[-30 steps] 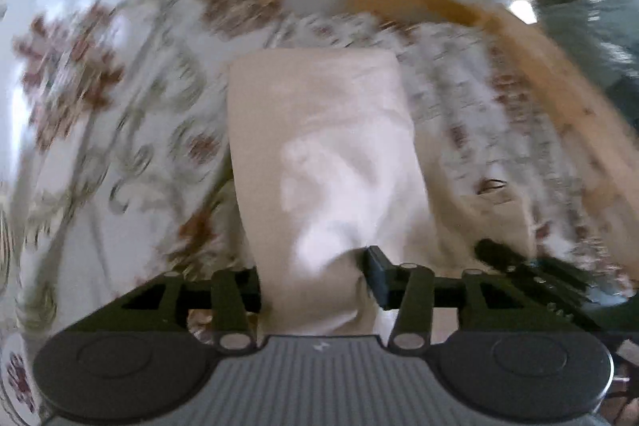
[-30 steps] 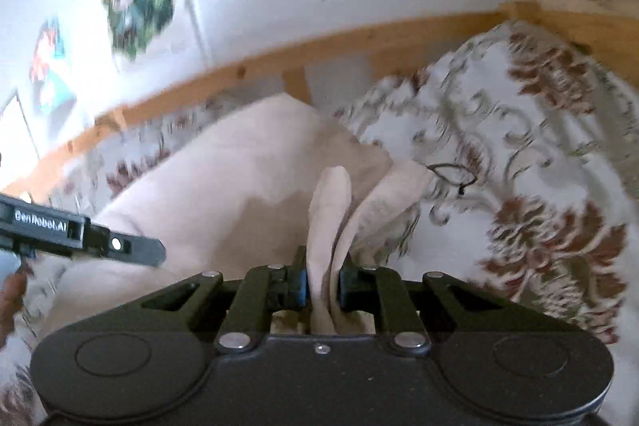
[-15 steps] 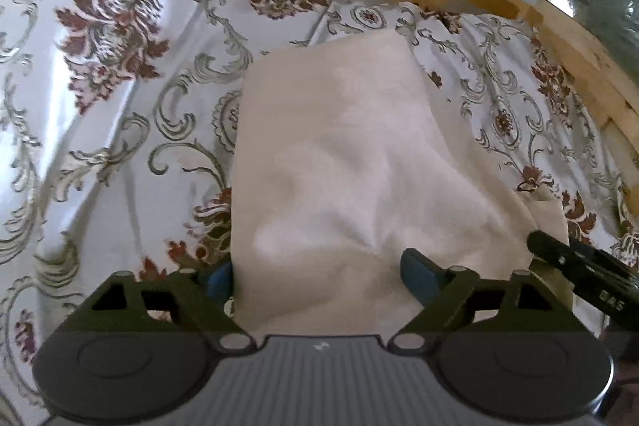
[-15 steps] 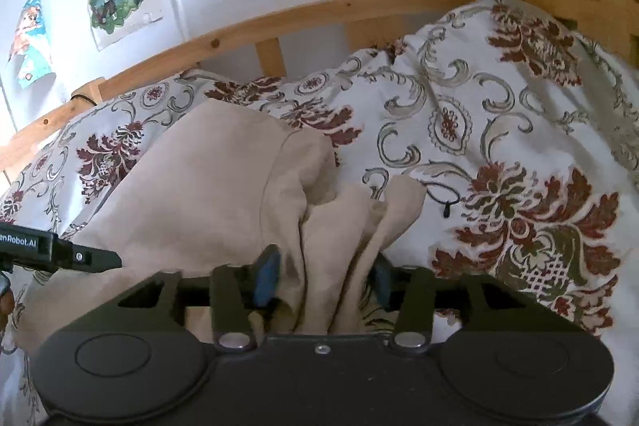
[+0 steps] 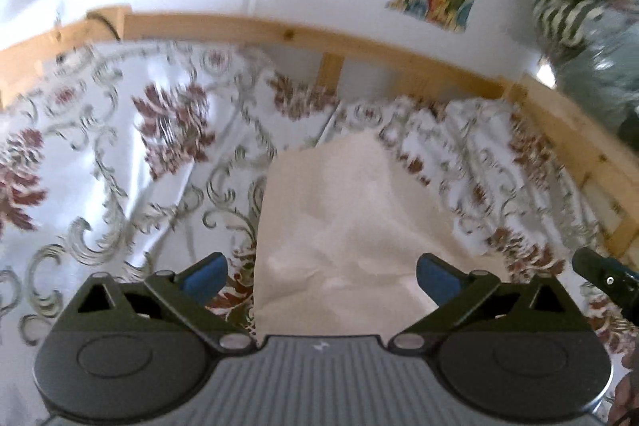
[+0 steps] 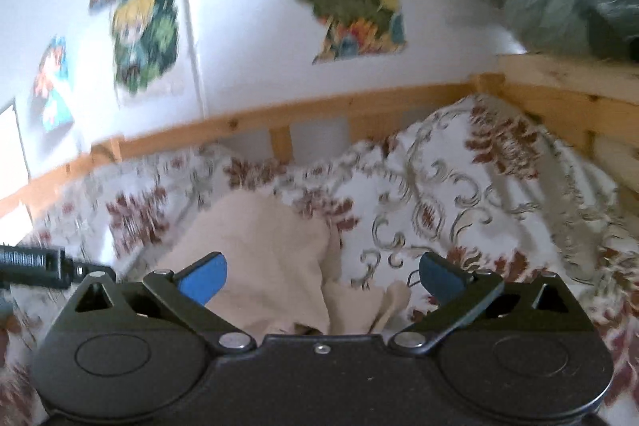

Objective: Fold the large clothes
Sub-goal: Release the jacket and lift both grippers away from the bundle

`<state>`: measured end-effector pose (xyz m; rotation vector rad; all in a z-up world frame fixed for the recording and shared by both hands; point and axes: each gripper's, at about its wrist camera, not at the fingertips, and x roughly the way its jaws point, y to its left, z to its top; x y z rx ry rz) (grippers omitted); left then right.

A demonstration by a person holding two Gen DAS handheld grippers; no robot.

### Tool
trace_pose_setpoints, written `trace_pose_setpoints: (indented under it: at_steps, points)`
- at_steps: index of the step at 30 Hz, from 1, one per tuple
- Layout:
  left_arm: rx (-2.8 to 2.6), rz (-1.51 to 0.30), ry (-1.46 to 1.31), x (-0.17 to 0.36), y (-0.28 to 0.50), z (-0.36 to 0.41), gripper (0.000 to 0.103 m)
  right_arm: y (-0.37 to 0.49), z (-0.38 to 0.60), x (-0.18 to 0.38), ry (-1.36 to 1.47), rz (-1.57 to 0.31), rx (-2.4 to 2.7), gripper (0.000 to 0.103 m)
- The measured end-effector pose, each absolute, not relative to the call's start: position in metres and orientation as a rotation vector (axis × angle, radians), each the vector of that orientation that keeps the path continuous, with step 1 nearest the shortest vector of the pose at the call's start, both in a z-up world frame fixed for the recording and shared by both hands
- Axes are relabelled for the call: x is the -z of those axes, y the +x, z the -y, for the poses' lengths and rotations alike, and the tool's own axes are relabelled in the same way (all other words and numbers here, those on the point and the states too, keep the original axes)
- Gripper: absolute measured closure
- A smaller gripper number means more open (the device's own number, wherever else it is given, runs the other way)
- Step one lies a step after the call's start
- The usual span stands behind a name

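The beige garment (image 5: 351, 238) lies folded on the bed's floral cover (image 5: 131, 162), in the lower centre of the left wrist view, its far edge pointing toward the wooden bed rail (image 5: 303, 38). The left gripper (image 5: 321, 276) has just been opening its jaws; they stand wide apart, with the cloth beneath them and neither blue pad touching it. In the right wrist view the garment (image 6: 271, 266) sits at lower centre-left, rumpled along its right edge. The right gripper (image 6: 322, 276) has likewise just been opening, its jaws spread wide and gripping nothing. Colourful posters (image 6: 143, 34) hang on the white wall above.
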<state>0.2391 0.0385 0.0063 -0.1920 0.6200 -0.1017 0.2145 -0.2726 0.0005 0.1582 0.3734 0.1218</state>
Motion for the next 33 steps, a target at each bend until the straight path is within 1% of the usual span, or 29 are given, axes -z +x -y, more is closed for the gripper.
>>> trace_pose_setpoints:
  at_steps: [5, 9, 15, 18, 23, 26, 33]
  points:
    - [0.103, -0.542, -0.201, -0.038, 0.178, -0.038, 0.001, 0.154, 0.277, -0.026, 0.282, -0.303, -0.096, 0.001]
    - [0.122, -0.512, -0.129, -0.05, 0.126, -0.037, 0.001, 0.102, 0.275, -0.034, 0.33, -0.278, -0.077, 0.001]
    - [0.086, -0.433, -0.016, -0.054, 0.062, -0.031, 0.001, 0.045, 0.259, -0.042, 0.242, -0.255, -0.09, 0.001]
    - [0.07, -0.423, -0.012, -0.05, 0.041, -0.032, 0.001, 0.025, 0.248, -0.046, 0.167, -0.248, -0.091, 0.001]
    - [0.039, -0.465, -0.051, -0.03, 0.027, -0.041, 0.001, -0.002, 0.236, -0.044, 0.093, -0.278, -0.11, 0.001]
    - [0.034, -0.514, -0.066, -0.024, 0.033, -0.045, 0.001, -0.003, 0.23, -0.04, 0.071, -0.309, -0.104, 0.001]
    - [0.025, -0.529, -0.039, -0.019, 0.033, -0.044, 0.001, 0.005, 0.231, -0.035, 0.097, -0.351, -0.121, 0.001]
